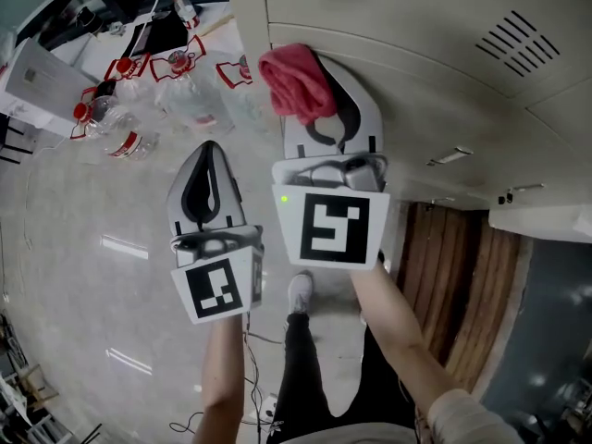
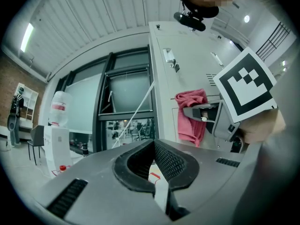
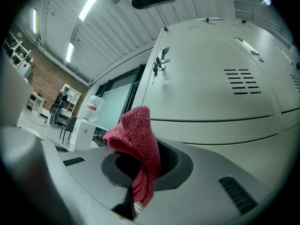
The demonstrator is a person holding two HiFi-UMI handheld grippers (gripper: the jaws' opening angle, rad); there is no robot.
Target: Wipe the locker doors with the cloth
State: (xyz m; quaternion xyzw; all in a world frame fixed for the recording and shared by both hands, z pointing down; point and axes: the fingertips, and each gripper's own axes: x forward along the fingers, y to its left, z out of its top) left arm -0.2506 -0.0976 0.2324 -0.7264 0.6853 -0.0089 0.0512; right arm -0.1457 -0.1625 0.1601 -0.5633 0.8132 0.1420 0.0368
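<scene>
R gripper [image 3: 152, 158] pinches cloth [image 3: 136, 130] by locker door [image 3: 211, 93]; L gripper [image 2: 152, 146] closed, seemingly empty.

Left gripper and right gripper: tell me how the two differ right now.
The right gripper is shut on the red cloth; the left gripper is shut on nothing. The right gripper is held up in front of the locker door; the left gripper hangs to its left, over the floor, off the lockers. Shared: both are of the same grey build, with their jaws together.
</scene>
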